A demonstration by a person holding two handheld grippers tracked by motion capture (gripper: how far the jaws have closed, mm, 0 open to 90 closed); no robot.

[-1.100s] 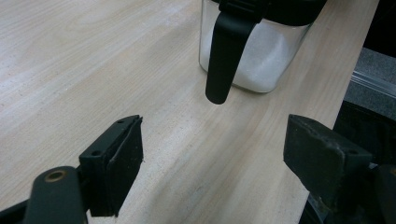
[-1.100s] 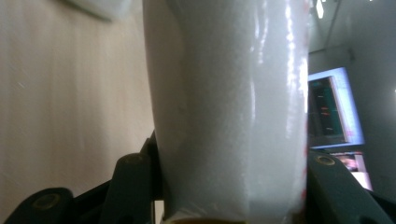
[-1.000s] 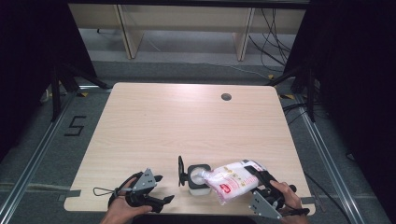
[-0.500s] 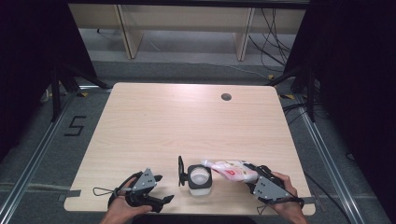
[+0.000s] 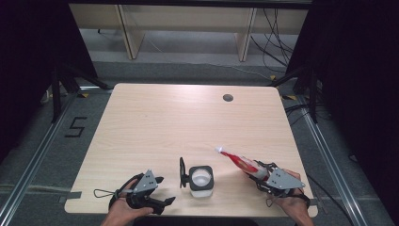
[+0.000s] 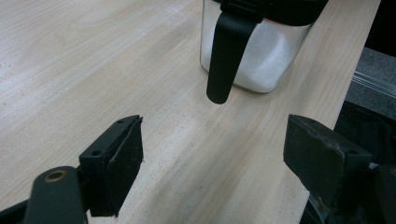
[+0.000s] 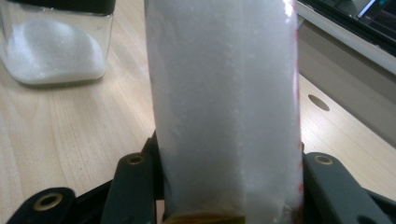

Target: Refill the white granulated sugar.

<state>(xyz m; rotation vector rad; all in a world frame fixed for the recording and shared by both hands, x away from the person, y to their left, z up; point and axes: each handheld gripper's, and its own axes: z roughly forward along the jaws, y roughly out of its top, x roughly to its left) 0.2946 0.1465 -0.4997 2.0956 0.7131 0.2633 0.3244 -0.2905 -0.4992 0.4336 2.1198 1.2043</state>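
High view: right gripper (image 5: 256,173) is clamping bag (image 5: 237,161), pulling away from jar (image 5: 201,181) holding granules; left gripper (image 5: 162,190) idling agape; lid (image 5: 182,170) left open.

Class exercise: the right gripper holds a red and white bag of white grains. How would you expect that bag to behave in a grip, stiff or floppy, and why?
The bag looks soft: a thin film pouch, so probably floppy where unsupported. The right gripper clamps its bottom end, and the packed grains seem to stiffen it. Its contents could shift if tilted.
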